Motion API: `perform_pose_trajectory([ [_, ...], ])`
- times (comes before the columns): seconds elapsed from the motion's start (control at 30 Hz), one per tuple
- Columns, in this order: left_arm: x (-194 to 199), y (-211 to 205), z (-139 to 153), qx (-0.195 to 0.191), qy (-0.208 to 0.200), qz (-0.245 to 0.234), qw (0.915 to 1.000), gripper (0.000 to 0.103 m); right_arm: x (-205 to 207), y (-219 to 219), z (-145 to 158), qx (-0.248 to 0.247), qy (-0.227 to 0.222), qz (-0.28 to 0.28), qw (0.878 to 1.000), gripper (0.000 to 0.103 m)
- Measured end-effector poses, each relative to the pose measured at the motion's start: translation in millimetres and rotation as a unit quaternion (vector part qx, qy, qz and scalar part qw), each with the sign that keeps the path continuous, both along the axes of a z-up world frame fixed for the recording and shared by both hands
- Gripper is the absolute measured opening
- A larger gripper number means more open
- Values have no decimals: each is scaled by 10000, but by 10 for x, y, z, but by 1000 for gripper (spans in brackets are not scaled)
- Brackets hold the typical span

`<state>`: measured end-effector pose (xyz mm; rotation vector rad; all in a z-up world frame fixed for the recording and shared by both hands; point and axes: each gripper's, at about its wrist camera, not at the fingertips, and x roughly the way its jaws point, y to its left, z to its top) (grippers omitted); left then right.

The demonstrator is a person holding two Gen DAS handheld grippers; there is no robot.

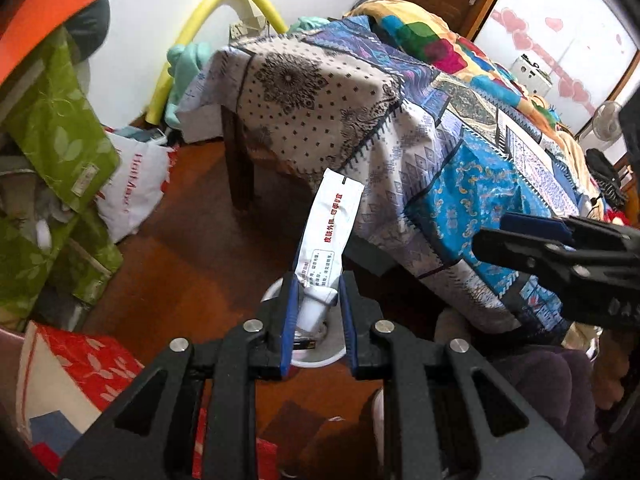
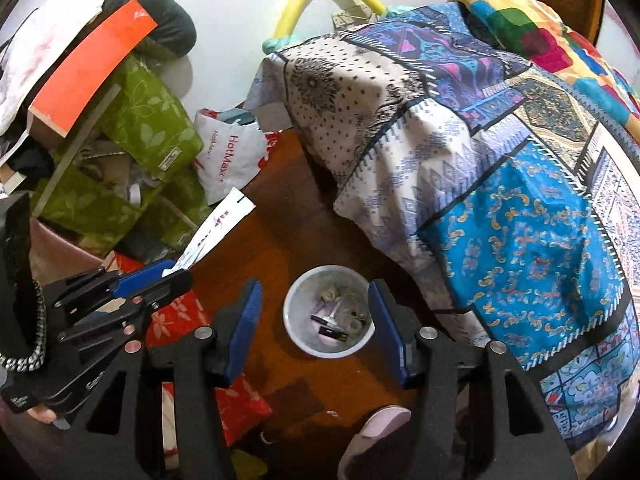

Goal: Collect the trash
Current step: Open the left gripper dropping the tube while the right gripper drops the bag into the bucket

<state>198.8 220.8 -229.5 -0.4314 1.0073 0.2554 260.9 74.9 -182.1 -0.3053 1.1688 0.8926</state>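
**Tube held directly above the bin**

A white tube (image 1: 326, 236) is clamped at its capped end by the fingers of the left gripper (image 1: 318, 320), its long axis running up and away from them, with the crimped tail uppermost. The small white bin (image 2: 294, 332) on the wooden floor (image 1: 192, 264) is seen just below the cap. The right gripper (image 2: 316, 328) is held beside it over the same bin, fingers apart and nothing between them. A straight release seems all that is needed.
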Motion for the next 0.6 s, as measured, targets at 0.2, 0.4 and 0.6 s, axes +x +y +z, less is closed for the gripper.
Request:
perform_pose_trajectory([
  [0.2,127,-17,-290,-70,437,161,9989,57,87,-111,-2,-64,-113,-133,9998,51],
  [0.4,-8,-105,-89,158,341,117,9992,57,38,-252,87,-75,-314,-196,9993,51],
  [0.6,-240,-293,469,559,-196,49,9982,57,-116,-469,336,147,-560,-303,9979,51],
])
